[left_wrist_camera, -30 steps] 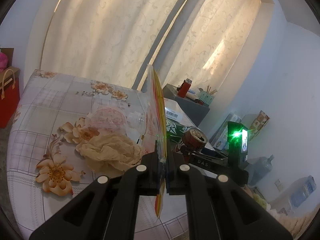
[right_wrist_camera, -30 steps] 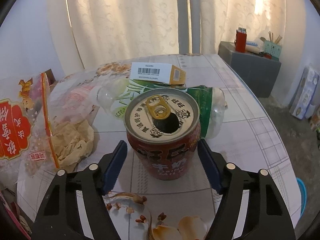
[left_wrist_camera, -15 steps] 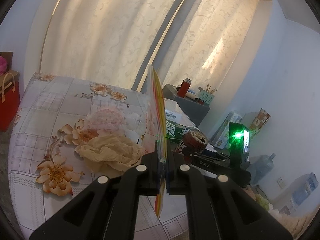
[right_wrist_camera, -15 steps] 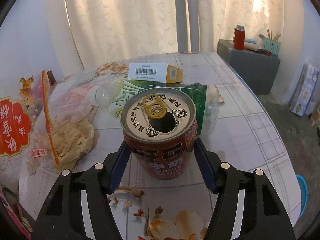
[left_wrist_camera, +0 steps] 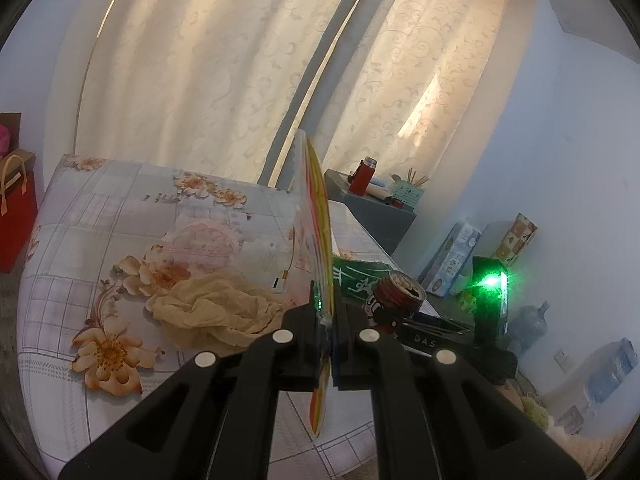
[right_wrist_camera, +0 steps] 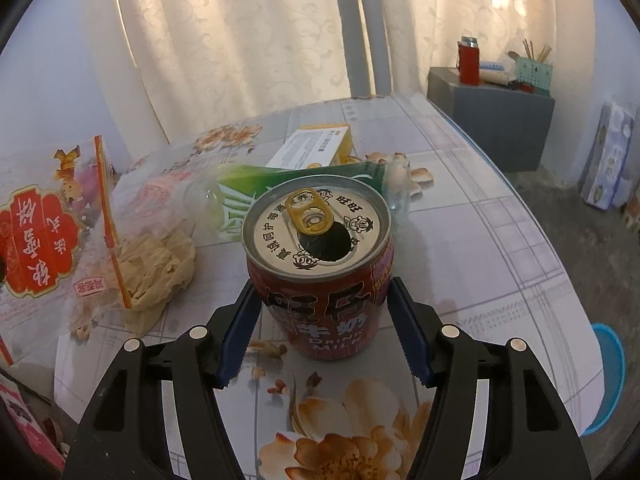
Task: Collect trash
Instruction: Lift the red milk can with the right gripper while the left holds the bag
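The right hand-held gripper (right_wrist_camera: 322,312) grips a red milk-drink can (right_wrist_camera: 320,272) between its blue-padded fingers (right_wrist_camera: 236,336), closed against the can's sides. The can stands upright with its pull-tab opening facing the camera; whether its base touches the flower-patterned desk (right_wrist_camera: 480,248) or hangs just above it cannot be told. Small nut shells (right_wrist_camera: 276,384) lie on the desk just below the can, close in front of the fingers.

Beyond the can, ahead of this hand-held gripper, a green plastic bottle (right_wrist_camera: 248,192) lies on its side, and a white-and-yellow carton (right_wrist_camera: 312,146) rests behind it. Ahead and to the left sits a crumpled beige wrapper (right_wrist_camera: 156,268).

The left hand-held gripper (left_wrist_camera: 329,320) is clamped shut on a clear snack bag with red print (left_wrist_camera: 318,240), pinching its edge so the bag stands on end between the fingers and rises ahead of them. In the right wrist view the same bag (right_wrist_camera: 52,236) hangs at the far left, its red label facing the camera.

From the left wrist view, the beige wrapper (left_wrist_camera: 216,312) lies on the desk (left_wrist_camera: 80,240) ahead and to the left of the fingers; the can (left_wrist_camera: 394,296) and the right hand-held gripper (left_wrist_camera: 440,336) sit just to the right.
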`<control>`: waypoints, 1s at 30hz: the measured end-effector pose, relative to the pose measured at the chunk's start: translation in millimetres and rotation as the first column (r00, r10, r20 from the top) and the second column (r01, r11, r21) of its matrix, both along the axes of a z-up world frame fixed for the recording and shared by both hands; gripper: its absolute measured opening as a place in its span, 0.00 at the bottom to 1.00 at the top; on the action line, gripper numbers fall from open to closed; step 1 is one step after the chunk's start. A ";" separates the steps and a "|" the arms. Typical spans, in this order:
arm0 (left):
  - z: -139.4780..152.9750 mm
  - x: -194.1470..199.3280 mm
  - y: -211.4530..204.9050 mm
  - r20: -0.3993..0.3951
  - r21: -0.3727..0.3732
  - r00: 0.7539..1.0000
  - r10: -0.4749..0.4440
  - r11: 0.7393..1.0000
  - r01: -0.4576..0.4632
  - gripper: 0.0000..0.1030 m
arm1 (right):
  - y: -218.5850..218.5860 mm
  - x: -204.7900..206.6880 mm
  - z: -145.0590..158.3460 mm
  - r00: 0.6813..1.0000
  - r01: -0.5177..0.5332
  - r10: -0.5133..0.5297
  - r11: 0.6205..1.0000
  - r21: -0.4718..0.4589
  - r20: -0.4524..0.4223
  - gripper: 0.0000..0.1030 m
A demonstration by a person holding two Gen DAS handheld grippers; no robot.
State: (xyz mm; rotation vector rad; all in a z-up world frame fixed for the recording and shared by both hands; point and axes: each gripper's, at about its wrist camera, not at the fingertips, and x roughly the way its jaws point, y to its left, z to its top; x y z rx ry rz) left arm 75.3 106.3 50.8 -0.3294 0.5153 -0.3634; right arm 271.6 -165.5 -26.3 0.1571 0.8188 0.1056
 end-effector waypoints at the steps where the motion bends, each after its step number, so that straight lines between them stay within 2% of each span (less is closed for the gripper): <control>1: 0.5 -0.4 -0.7 0.003 0.002 1.000 -0.002 1.000 0.002 0.03 | -1.3 -0.8 0.1 1.000 0.002 -0.002 1.000 0.005 -0.001 0.59; 30: 22.2 -14.3 -15.3 0.083 0.028 0.996 -0.040 0.999 0.038 0.03 | -29.0 -46.2 14.8 0.999 0.043 -0.045 0.995 0.091 0.020 0.59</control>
